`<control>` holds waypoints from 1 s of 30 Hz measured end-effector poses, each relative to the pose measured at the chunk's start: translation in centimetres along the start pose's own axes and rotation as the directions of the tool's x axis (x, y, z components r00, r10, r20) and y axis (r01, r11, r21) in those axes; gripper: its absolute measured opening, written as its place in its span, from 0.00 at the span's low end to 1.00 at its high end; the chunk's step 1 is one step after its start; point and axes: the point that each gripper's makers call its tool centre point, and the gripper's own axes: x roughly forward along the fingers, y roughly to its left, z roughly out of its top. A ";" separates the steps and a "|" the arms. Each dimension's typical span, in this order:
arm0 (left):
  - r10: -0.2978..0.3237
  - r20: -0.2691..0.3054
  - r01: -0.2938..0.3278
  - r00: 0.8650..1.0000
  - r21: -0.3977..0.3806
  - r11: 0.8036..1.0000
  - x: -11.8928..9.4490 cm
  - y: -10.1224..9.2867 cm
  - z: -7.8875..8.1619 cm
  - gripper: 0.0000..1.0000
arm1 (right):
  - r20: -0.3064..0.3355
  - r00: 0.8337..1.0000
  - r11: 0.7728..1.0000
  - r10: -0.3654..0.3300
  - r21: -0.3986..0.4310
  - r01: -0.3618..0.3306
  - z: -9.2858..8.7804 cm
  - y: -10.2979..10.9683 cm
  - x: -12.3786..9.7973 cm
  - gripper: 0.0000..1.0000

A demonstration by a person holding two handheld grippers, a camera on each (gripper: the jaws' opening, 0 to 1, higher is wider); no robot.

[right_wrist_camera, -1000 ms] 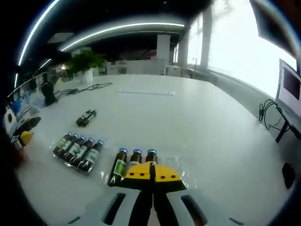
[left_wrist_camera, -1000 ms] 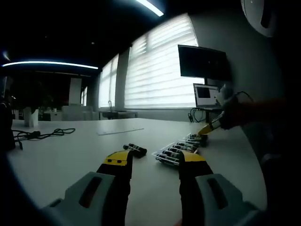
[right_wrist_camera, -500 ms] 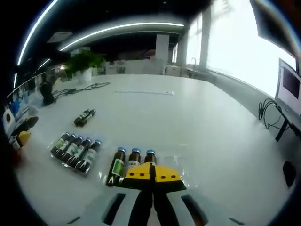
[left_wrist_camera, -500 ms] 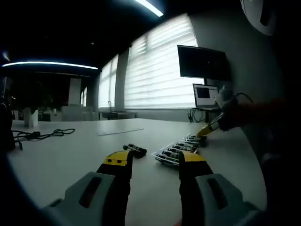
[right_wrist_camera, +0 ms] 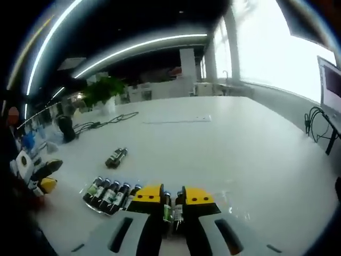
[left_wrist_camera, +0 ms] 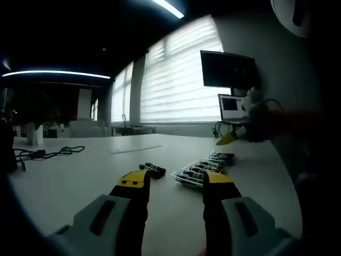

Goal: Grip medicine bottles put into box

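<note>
My left gripper (left_wrist_camera: 175, 181) hovers open and low over the white table (left_wrist_camera: 74, 176) with nothing between its fingers. Ahead of it lie a loose pair of dark medicine bottles (left_wrist_camera: 153, 169), a clear tray with a row of bottles (left_wrist_camera: 198, 173), and a second clear tray (left_wrist_camera: 221, 157) farther right. My right gripper (left_wrist_camera: 230, 138) hangs in the air above that second tray. In the right gripper view, my right gripper (right_wrist_camera: 171, 195) stands a little open, and two of the tray's bottles (right_wrist_camera: 171, 208) show through the gap. The bottle row (right_wrist_camera: 109, 194) and the loose pair (right_wrist_camera: 116, 157) lie to the left.
A black cable (left_wrist_camera: 50, 151) trails across the far left of the table, and a flat strip (left_wrist_camera: 136, 149) lies farther back. A monitor (left_wrist_camera: 229, 69) and small screen stand by the window. A potted plant (right_wrist_camera: 104, 90) stands at the back. The left gripper (right_wrist_camera: 40, 178) sits at the table's left edge.
My right gripper has gone from shut to slightly open and has risen above the second tray, its view tilting up. The left gripper and the bottles have stayed put.
</note>
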 end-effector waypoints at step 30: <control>-0.008 0.001 0.008 1.000 0.004 1.000 0.1 -0.1 0.0 0.34 | -0.034 0.986 0.986 0.162 0.045 -0.160 3.6 6.8 4.5 0.10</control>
